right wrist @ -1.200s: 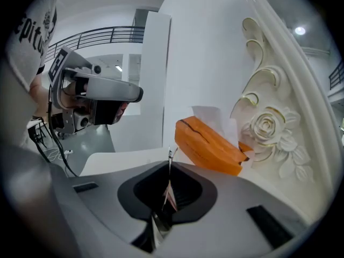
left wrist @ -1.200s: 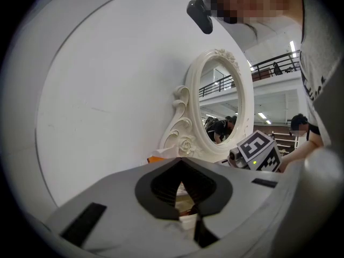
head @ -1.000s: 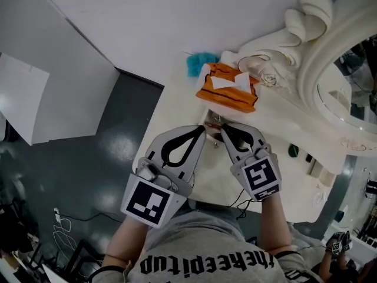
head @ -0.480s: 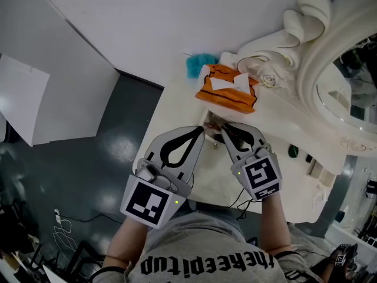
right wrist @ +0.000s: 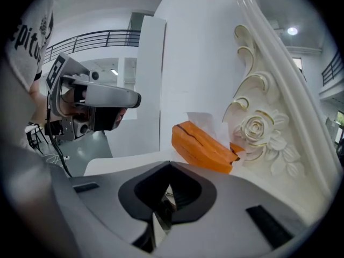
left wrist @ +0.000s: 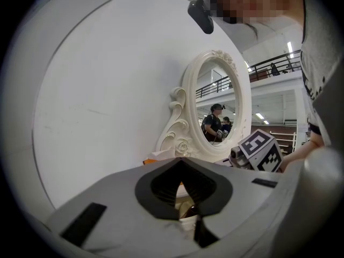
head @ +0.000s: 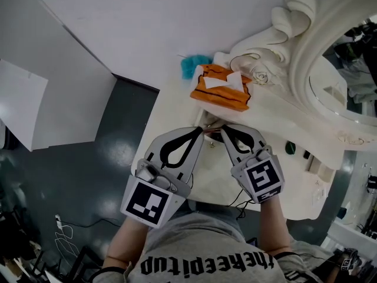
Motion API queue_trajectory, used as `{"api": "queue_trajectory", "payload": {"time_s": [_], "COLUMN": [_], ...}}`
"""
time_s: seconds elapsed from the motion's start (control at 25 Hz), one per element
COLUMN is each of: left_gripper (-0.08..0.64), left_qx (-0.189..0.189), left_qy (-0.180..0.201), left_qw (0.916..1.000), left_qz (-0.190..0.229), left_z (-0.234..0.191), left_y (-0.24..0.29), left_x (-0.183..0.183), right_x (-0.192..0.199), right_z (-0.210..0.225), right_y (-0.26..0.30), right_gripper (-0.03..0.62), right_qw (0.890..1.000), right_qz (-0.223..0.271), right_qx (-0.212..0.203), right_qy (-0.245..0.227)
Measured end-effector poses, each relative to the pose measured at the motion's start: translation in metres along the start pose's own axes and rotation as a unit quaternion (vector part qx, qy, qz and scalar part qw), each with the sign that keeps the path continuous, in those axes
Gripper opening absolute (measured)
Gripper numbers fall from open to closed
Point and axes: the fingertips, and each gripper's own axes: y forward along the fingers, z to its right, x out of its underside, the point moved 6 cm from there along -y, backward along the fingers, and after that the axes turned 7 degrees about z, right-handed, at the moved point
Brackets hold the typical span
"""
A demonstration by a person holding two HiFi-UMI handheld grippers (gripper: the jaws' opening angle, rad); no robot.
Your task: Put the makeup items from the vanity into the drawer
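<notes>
Both grippers hover low over the white vanity top [head: 171, 108], fingertips pointing at the same spot. My left gripper [head: 201, 132] [left wrist: 180, 163] is shut, its tips touching. My right gripper [head: 223, 130] [right wrist: 170, 165] is shut too. Small makeup items [head: 212, 123] lie on the vanity just beyond and between the two tips. Through the left gripper's finger opening I see a cream and brown piece [left wrist: 185, 200]. A dark piece [right wrist: 164, 206] shows through the right gripper's opening. I cannot tell whether either one touches the tips.
An orange tissue box [head: 220, 89] [right wrist: 201, 147] stands just behind the items, against the ornate white mirror frame [head: 277, 69] [right wrist: 258, 133]. A teal fluffy thing [head: 191, 65] lies behind the box. A small dark green item [head: 290, 148] sits to the right. The vanity's left edge drops to dark floor [head: 112, 158].
Both grippers stay shut in nearly the same place. The head view has shifted a little, so the tissue box and mirror sit slightly further left and up.
</notes>
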Motion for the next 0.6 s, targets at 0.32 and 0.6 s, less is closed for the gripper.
{"api": "queue_trajectory", "payload": {"time_s": [0.32,0.6], "left_gripper": [0.032,0.032], "left_qx": [0.026,0.061], "left_qy": [0.008,0.017], "left_qw": [0.9996,0.9979], "left_qz": [0.004,0.007], "left_z": [0.015,0.038], "left_y": [0.008,0.018], "left_x": [-0.004,-0.009], "right_x": [-0.015,-0.038], "right_z": [-0.002,-0.001], "right_y": [-0.025,-0.060], "right_gripper": [0.018,0.017], "right_qw": [0.998,0.991], "right_qz": [0.049,0.106], "right_qx": [0.009,0.029], "right_qy": [0.040,0.072]}}
